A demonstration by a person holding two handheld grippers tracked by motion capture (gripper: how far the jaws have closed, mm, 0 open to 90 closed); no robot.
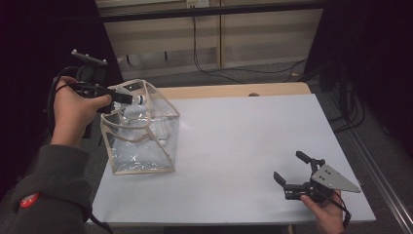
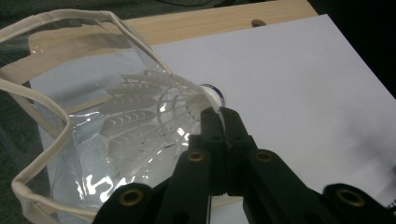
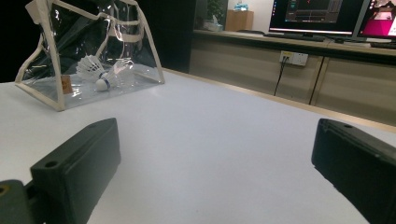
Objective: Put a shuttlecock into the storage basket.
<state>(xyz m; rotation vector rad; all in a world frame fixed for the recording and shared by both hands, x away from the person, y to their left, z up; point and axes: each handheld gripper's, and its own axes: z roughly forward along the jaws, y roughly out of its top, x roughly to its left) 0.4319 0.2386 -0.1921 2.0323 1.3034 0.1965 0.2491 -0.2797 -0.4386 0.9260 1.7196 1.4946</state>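
Left tongs point(image 2: 219, 112) pinch a shuttlecock point(image 2: 154, 116) at its cork, feathers pointing into the clear bag point(image 1: 141, 129), upper left of frame. Right tongs point(image 1: 292, 170) spread, well apart, lower right on the counter point(image 1: 234, 146).

Your white table point(image 1: 234, 146) carries one thing directly: the clear bag point(image 1: 141, 146), standing near its left edge.

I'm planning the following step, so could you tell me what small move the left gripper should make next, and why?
Probably lower it a little into the clear bag: the left gripper is shut on a shuttlecock held at the bag's open top, above the bottom where another shuttlecock lies.
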